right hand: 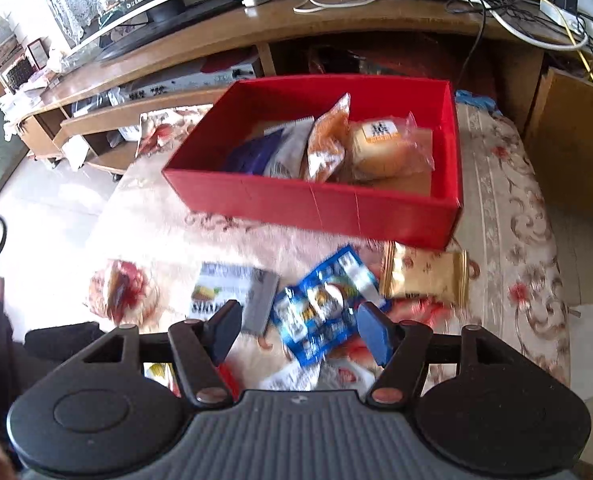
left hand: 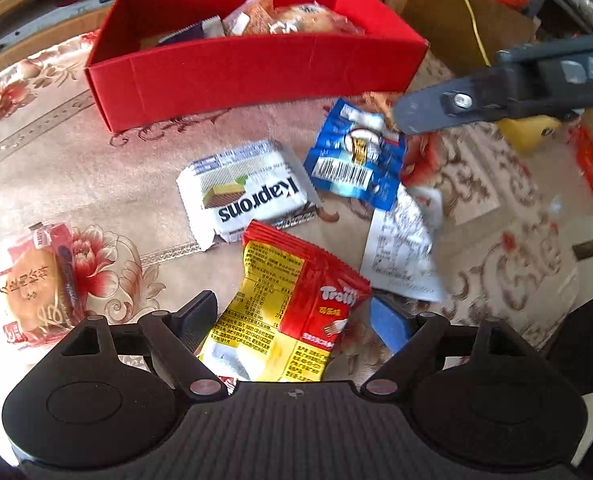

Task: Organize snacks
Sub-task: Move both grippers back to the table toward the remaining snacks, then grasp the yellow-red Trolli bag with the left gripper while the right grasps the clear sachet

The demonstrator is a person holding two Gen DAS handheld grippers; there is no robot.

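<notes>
Snack packets are lying scattered on the floral cloth-covered surface (left hand: 76, 168) in front of the open red cardboard box (left hand: 252, 72), which is sitting in the upper middle of both views and already holding several wrapped cakes and pouches. In the left wrist view, the left hand-held gripper (left hand: 296, 320) is hanging with its jaws spread wide on either side of the red and yellow crinkled foil packet (left hand: 284, 312) at the bottom centre, and its pads are not pressing on the wrapper. In the right wrist view, the right hand-held gripper (right hand: 300, 332) is standing released too, its jaws apart above the blue glossy plastic packet (right hand: 320, 312) in the lower middle. Beside these are lying the white and silver wafer wrapper (left hand: 248, 192), a white printed pouch (left hand: 404, 248) at centre right, a round cake in a clear red-edged wrapper (left hand: 36, 284) at the far left, and a gold foil packet (right hand: 424, 276) just in front of the box wall.

All of these are looking light, thin and soft, with slick film that is likely sliding under the pads, and the cakes are probably crushing easily. Pinching a crimped end seam or a flat edge seems the safer hold for the red and yellow packet, rather than squeezing its puffed middle
</notes>
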